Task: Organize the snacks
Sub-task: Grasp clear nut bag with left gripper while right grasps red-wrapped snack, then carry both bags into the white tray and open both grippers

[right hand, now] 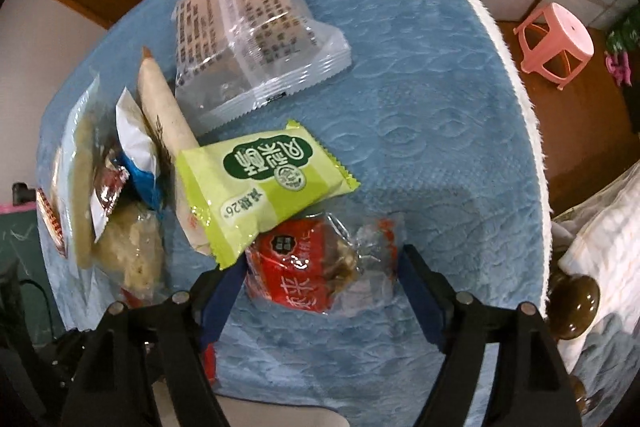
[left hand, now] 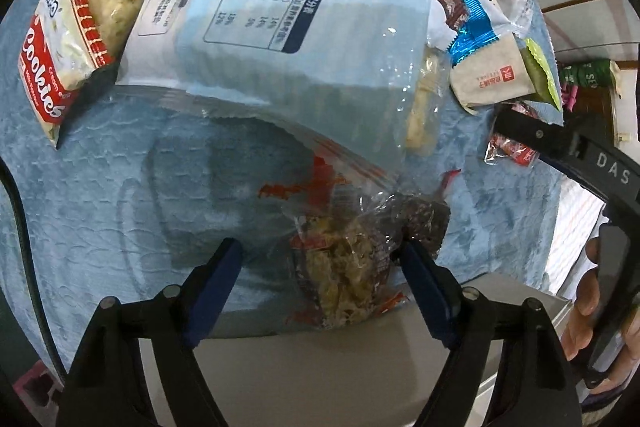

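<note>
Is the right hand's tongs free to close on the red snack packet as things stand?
Probably yes: the right tongs stand open astride the red snack packet, though the green packet overlaps its upper left corner.

One green snack packet [right hand: 262,183], one cookies packet [left hand: 56,67], one pink stool [right hand: 556,43].

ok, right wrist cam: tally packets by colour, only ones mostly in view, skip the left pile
clear printed packet: 1
green packet: 1
red packet: 1
tan packet: 1
Total: 4
</note>
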A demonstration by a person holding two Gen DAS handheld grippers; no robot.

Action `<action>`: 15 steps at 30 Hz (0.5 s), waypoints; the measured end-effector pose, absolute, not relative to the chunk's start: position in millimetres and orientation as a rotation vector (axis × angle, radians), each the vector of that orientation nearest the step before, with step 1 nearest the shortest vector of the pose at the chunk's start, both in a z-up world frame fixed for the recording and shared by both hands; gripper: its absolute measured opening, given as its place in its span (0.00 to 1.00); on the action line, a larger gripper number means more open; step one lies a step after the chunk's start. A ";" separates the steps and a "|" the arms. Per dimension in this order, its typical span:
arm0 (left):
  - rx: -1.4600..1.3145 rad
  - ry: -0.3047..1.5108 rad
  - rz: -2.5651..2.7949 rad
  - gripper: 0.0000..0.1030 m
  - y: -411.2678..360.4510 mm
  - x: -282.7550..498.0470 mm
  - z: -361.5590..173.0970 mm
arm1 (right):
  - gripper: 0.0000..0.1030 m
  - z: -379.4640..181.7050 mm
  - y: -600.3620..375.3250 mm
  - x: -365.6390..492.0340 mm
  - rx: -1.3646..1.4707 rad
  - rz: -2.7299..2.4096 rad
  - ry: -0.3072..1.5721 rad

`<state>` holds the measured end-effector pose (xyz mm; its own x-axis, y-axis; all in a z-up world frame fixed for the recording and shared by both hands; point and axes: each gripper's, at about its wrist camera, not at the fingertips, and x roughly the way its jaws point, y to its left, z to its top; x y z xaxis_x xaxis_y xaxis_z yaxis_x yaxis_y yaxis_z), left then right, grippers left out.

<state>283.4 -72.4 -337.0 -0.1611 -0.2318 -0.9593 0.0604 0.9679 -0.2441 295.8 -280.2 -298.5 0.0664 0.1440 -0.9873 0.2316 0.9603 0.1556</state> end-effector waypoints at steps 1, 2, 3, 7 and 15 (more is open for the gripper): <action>-0.132 1.728 -0.256 0.78 -73.8 283.1 -338.1 | 0.77 -299.2 -278.3 297.5 0.292 -0.067 1.518; -0.127 1.733 -0.251 0.78 -75.4 282.7 -337.8 | 0.77 -299.5 -276.6 298.7 0.281 -0.068 1.523; -0.122 1.737 -0.248 0.78 -79.3 282.3 -339.5 | 0.76 -299.5 -273.3 301.1 0.263 -0.068 1.528; -0.127 1.745 -0.287 0.53 -84.2 280.7 -337.4 | 0.58 -293.5 -257.1 305.4 0.220 -0.045 1.511; -0.130 1.658 -0.247 0.45 -64.0 278.6 -311.0 | 0.55 -277.8 -245.4 275.4 0.228 0.010 1.463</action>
